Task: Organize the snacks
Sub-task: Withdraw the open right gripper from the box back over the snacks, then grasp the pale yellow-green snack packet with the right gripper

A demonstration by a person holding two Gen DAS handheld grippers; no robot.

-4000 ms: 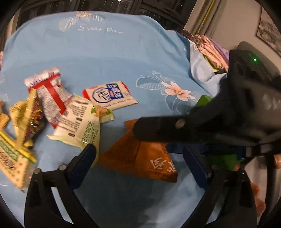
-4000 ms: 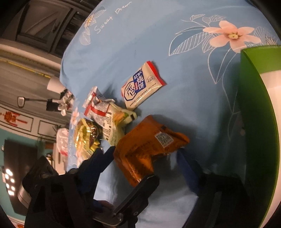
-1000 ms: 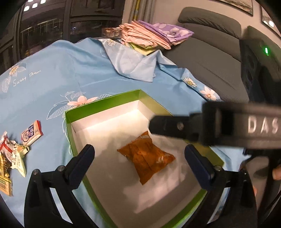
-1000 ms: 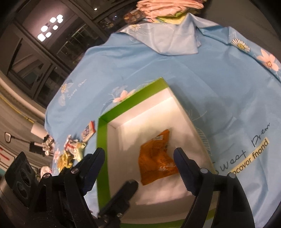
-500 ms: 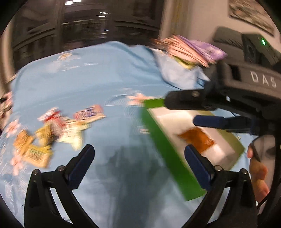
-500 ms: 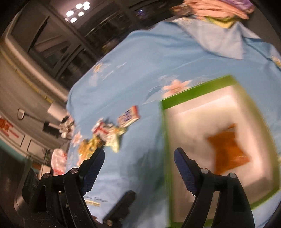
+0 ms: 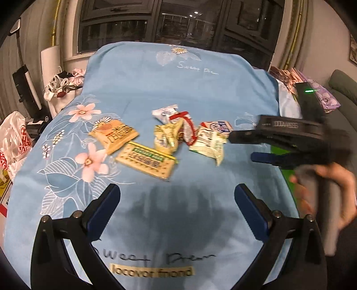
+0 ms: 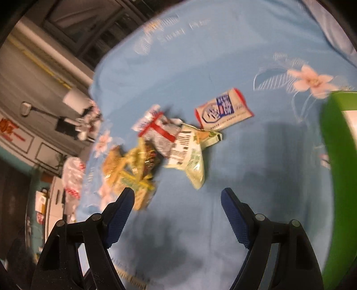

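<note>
The snacks lie in a loose cluster on the blue flowered cloth (image 7: 183,84) that covers the counter, ahead of both grippers. In the left wrist view the cluster runs as a band from 9 to 3 o'clock across the middle of the frame. The cracker pack with a green stripe (image 7: 146,159) has its long axis running from 10 to 4 o'clock; the tan packet (image 7: 114,135) beside it tilts the other way, from 8 to 2 o'clock. A crumpled yellow wrapper (image 7: 167,137) sits at the centre, touching a silver packet with a red cross band (image 7: 184,127). A pale green-and-white pouch (image 7: 208,145) lies just right of those, its narrow end pointing to 5 o'clock. The white-and-blue packet (image 8: 223,109) lies at the far edge of the cluster, long axis from 8 to 2 o'clock in the right wrist view.

The left gripper (image 7: 176,201) hangs over bare cloth with its fingers spread apart and nothing between them. The right gripper (image 8: 177,207) is likewise released and empty, the pouch just beyond its tips.

Only the right wrist view shows the green box (image 8: 334,160), at 3 o'clock. Only the left wrist view shows the right gripper from outside, blurred, at 3 o'clock, and the window (image 7: 178,20) at 12 o'clock.
</note>
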